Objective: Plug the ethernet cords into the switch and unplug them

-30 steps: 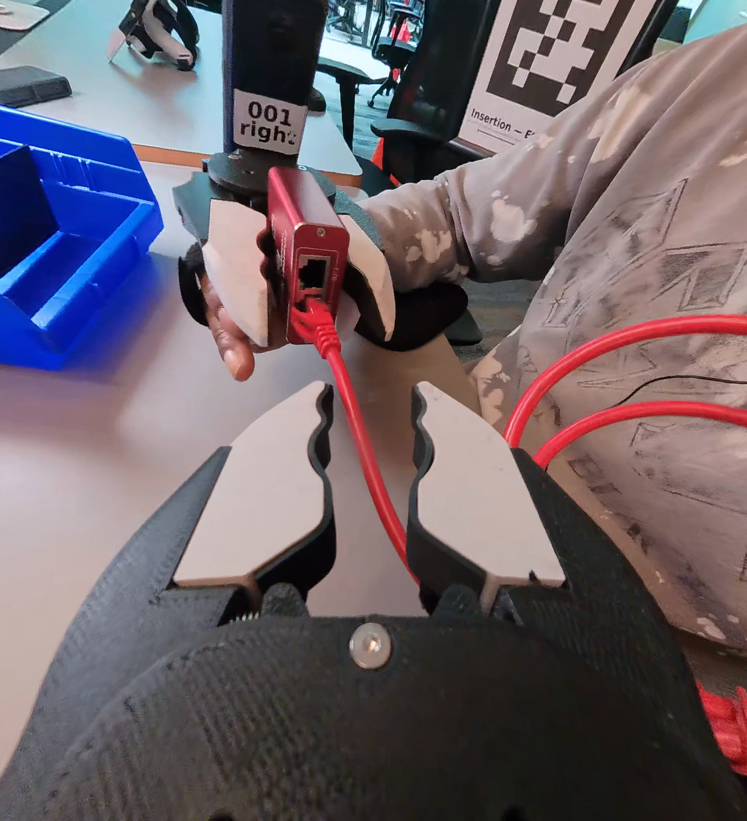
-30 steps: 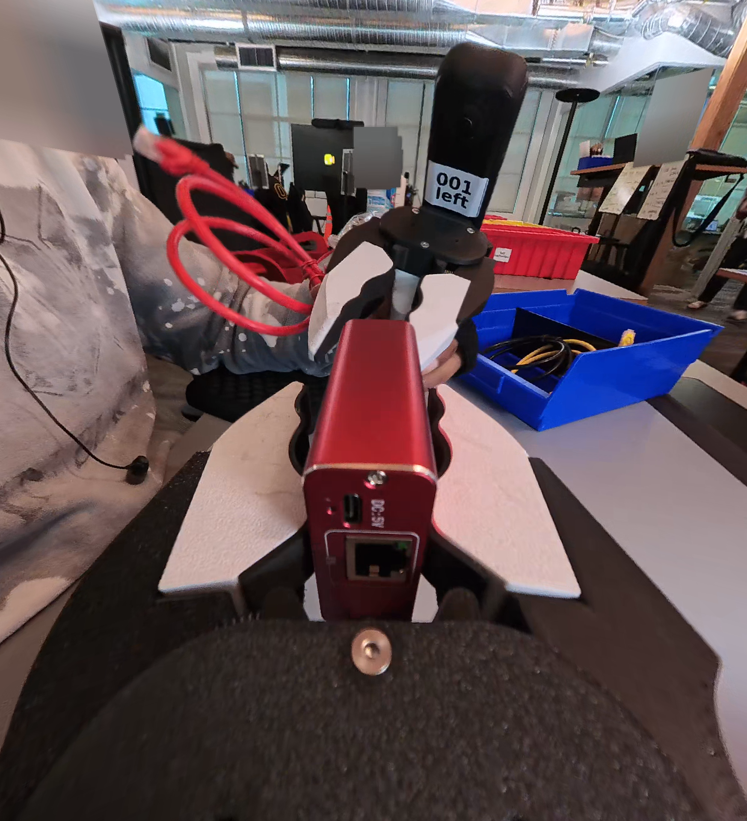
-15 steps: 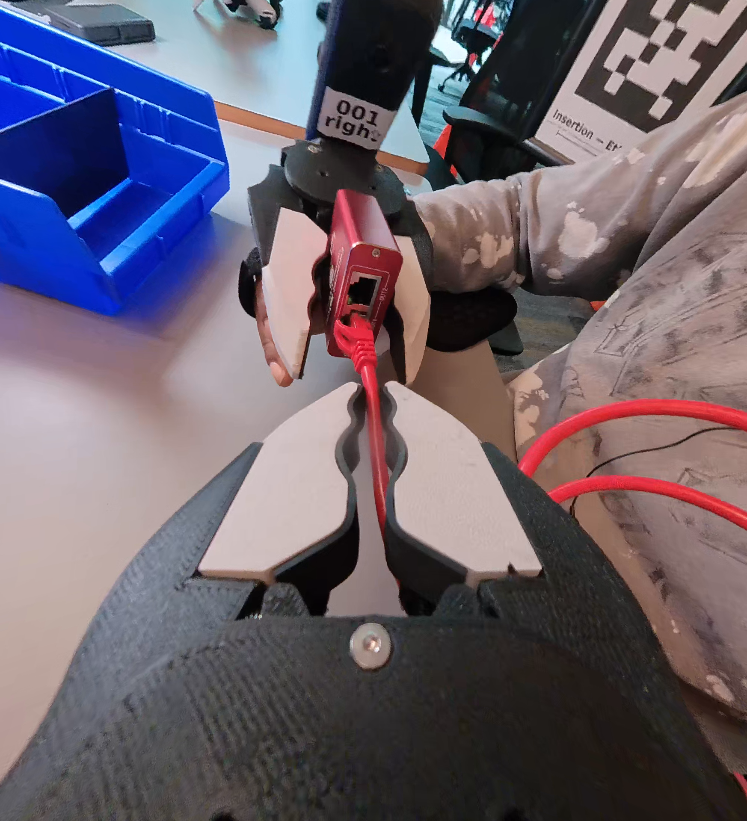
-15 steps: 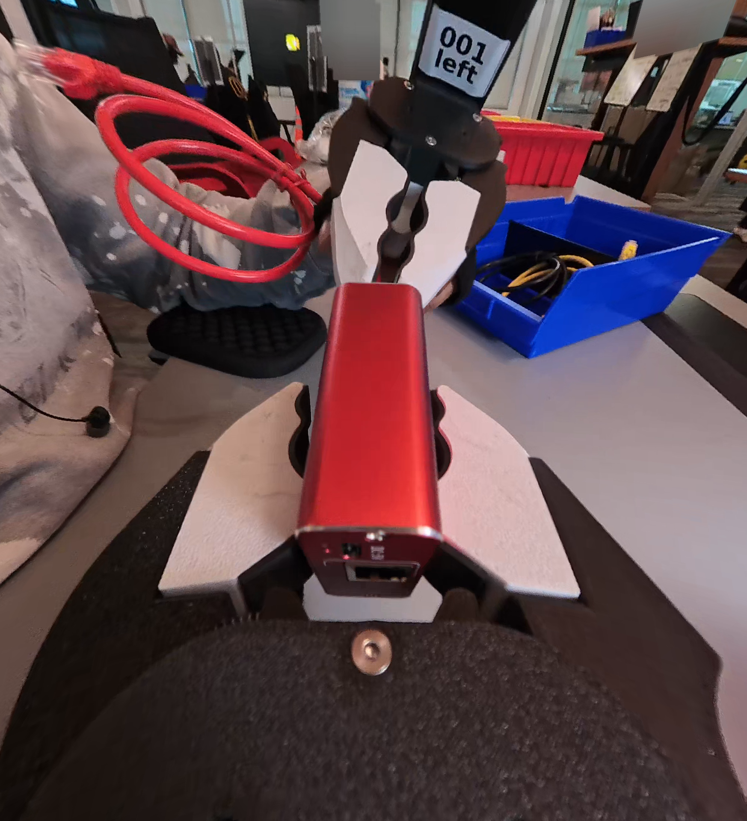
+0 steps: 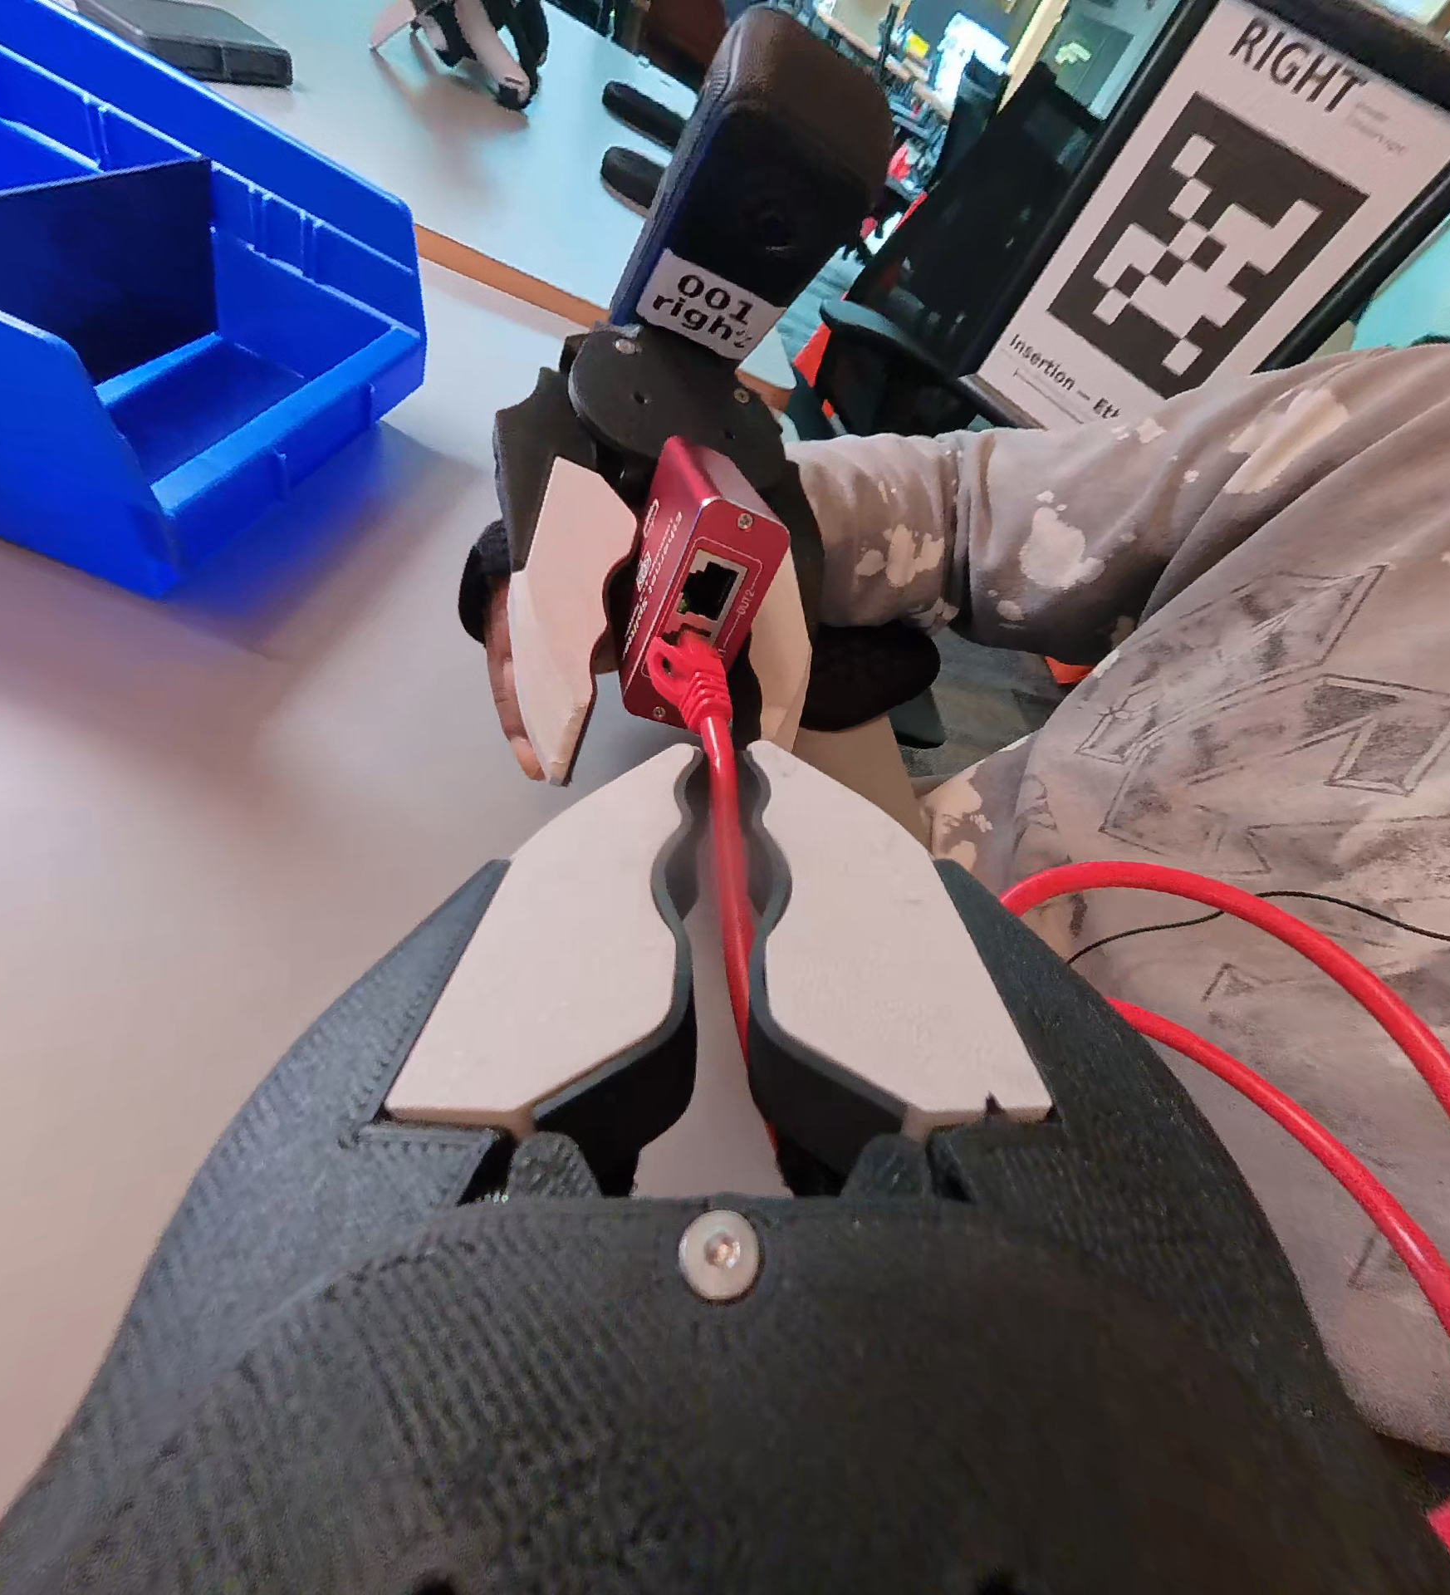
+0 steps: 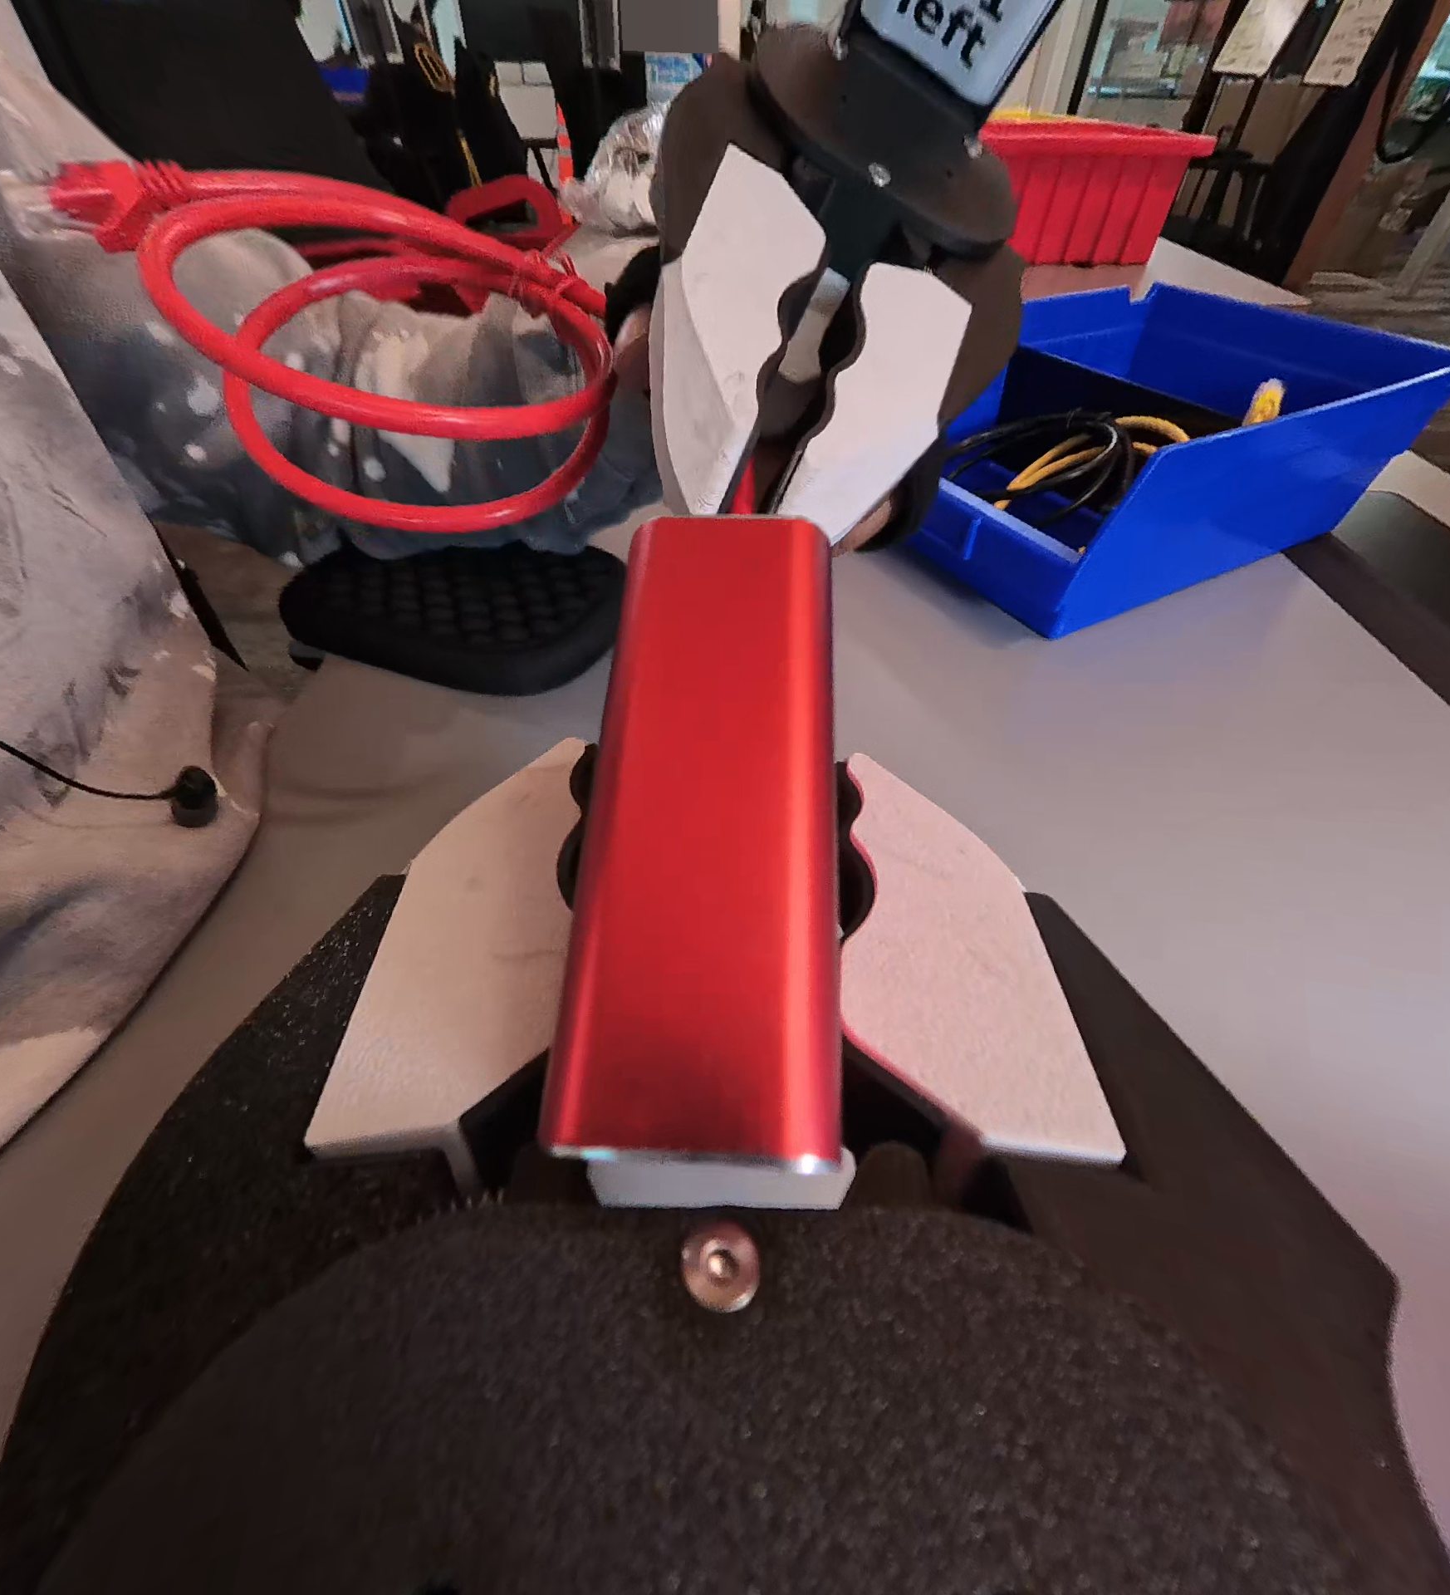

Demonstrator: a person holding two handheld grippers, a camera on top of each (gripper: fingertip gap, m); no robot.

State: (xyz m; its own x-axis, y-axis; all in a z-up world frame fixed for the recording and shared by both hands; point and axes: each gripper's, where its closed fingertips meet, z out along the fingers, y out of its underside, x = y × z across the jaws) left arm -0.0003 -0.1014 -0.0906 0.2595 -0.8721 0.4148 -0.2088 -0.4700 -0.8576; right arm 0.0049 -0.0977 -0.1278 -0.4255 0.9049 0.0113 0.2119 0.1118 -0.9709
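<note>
A red metal switch is clamped in my right gripper, with its two-port end facing my left gripper. A red ethernet cord has its plug in the lower port; the upper port is empty. My left gripper is shut on the cord just behind the plug. In the right wrist view the switch lies lengthwise between my right gripper fingers. Beyond its far end my left gripper pinches the cord. The cord's coil hangs at the left with its free plug.
A blue bin stands on the grey table at the left; in the right wrist view this bin holds yellow and black cables. A person's grey sleeve and a marker sign are at the right. A red bin is behind.
My left gripper was open around the cord a second ago and has since shut on it close to the plug. The switch's far end has tilted up toward the left gripper.
</note>
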